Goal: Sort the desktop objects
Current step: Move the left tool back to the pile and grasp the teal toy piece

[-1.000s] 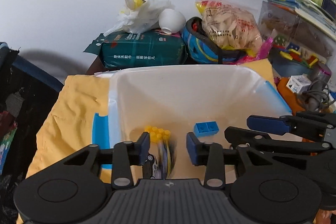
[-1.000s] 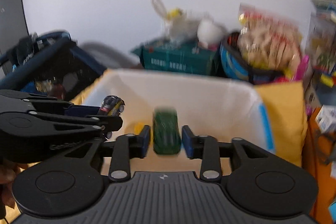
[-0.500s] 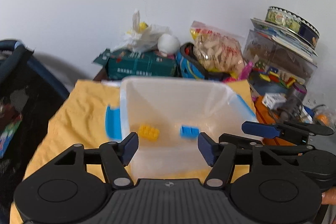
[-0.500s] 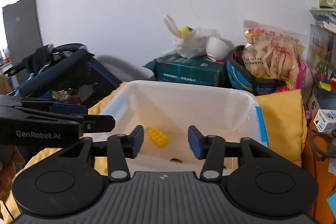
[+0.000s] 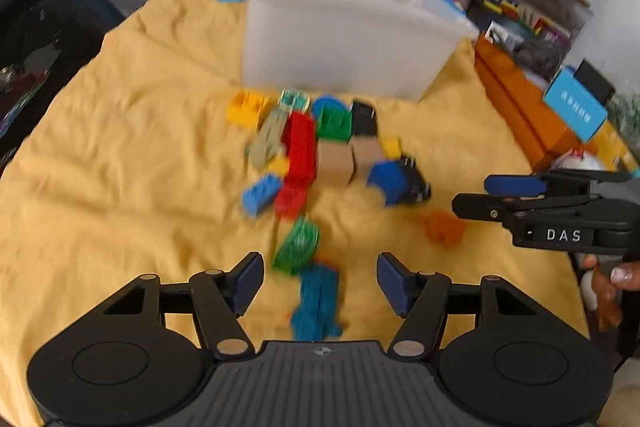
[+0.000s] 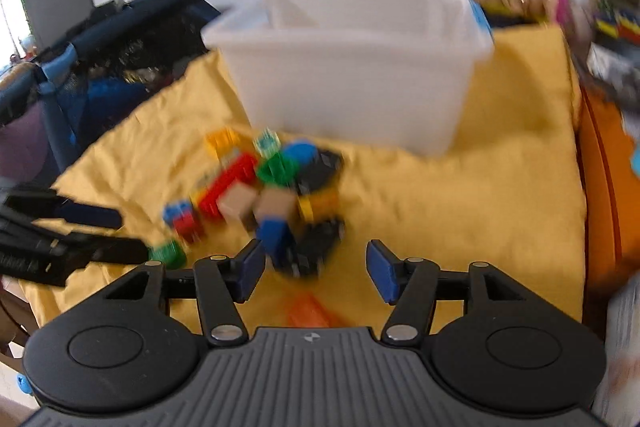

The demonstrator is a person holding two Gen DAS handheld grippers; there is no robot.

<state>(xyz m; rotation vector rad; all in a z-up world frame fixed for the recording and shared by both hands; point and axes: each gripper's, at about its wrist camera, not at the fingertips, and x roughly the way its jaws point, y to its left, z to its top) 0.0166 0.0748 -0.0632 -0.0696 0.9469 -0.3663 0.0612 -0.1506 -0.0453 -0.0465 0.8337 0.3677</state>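
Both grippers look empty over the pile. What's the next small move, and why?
Probably lower the open left gripper onto the teal plastic block lying between its fingers, then close. It is the nearest loose piece on the yellow cloth, outside the white plastic bin.

Bare rumpled yellow cloth lies wide to the left of the heap of coloured toy bricks. The translucent white plastic bin blocks the far side; an orange box edge walls the right.
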